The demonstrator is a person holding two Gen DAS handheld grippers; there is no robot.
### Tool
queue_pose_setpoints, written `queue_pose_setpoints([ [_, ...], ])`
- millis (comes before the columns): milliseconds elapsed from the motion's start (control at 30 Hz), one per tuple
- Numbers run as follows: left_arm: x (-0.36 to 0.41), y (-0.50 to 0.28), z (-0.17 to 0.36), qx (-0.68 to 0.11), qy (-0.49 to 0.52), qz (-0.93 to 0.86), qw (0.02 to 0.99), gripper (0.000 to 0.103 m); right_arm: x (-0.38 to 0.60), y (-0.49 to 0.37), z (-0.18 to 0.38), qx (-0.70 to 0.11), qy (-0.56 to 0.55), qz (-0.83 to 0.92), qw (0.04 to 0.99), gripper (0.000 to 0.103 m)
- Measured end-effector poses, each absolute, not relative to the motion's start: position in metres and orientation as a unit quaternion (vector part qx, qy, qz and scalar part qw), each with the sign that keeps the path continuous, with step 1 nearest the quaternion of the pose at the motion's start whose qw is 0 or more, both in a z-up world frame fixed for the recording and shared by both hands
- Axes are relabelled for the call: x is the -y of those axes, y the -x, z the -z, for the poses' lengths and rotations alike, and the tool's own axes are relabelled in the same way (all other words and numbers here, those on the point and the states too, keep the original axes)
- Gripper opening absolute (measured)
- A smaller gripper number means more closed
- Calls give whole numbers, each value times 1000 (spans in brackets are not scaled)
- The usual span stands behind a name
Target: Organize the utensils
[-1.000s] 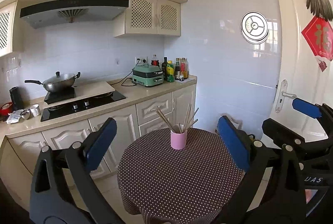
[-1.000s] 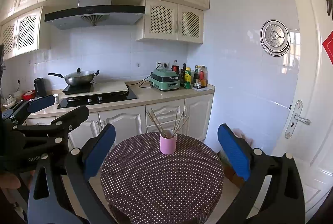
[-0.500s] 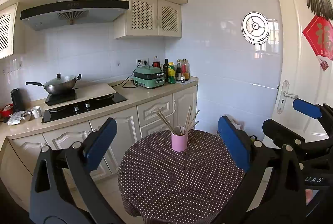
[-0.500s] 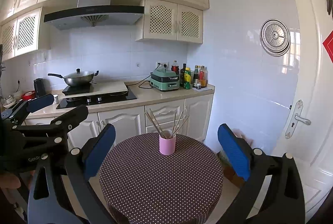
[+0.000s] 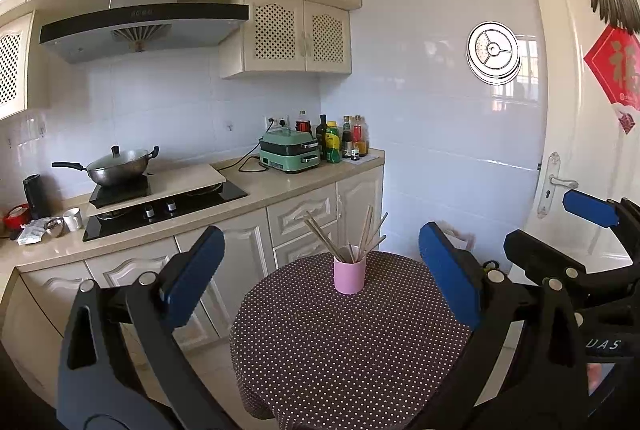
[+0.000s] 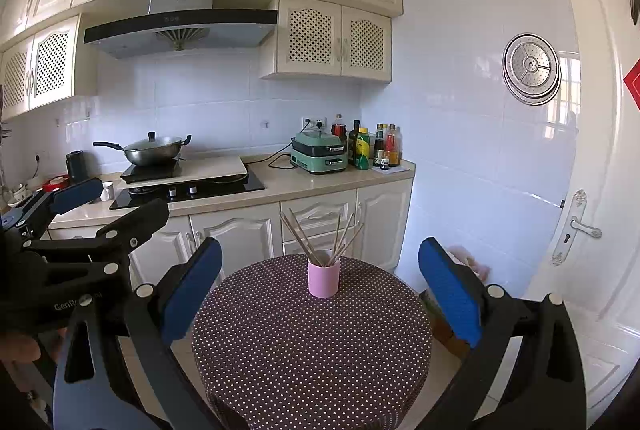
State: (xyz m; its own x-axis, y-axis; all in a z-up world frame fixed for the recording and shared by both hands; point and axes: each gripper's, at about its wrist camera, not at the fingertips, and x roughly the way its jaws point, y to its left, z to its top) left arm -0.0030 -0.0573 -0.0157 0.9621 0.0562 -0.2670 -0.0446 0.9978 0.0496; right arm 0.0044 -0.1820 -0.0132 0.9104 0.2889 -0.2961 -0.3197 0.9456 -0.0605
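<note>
Kitchen scene, cream cabinets and white tile all round, with a round bench [image 5: 344, 362] up front under a dark brown cloth with white polka dots. On the far half of it stands one pink cup [image 5: 349, 275], upright, with a bunch of chopsticks [image 5: 362, 236] fanned out of the top. Looks like roughly seven sticks, but they overlap too much for a sure count.

Both tools hang over the near edge of the bench, well short of the cup. The left gripper [image 5: 320, 274] has its blue-padded fingers [image 5: 192, 270] spread wide with nothing between them. Same for the right gripper [image 6: 320, 276]: fingers [image 6: 450, 292] wide apart, nothing held. Each one shows in the other's camera off to the side.

Readable writing: "UAS" on the black body of the right tool in the left view, and something like "GenRo..." on the left tool in the right view, partly cut off. The range hood [image 5: 140, 24] has a small brand label, too tiny to read. A red diamond hanging [image 5: 618, 70] on the door carries a gold Chinese character.

Back on the worktop: one lidded wok [image 5: 118, 166] on the stove, one green electric cooker [image 5: 290, 152], and a cluster of about six bottles [image 5: 340, 140] in the corner. A round metal disc [image 5: 494, 52] hangs on the side wall.
</note>
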Motion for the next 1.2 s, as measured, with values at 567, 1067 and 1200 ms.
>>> queue_pose_setpoints([
  [567, 57, 0, 15, -133, -26, -27, 990, 96, 179, -7, 13, -146, 55, -155, 976, 95],
  [1067, 55, -4, 14, -135, -26, -24, 990, 96, 176, -8, 15, -149, 55, -151, 976, 95],
  [1200, 56, -4, 15, -135, -26, -24, 990, 96, 176, -8, 15, -149, 55, -150, 976, 95],
])
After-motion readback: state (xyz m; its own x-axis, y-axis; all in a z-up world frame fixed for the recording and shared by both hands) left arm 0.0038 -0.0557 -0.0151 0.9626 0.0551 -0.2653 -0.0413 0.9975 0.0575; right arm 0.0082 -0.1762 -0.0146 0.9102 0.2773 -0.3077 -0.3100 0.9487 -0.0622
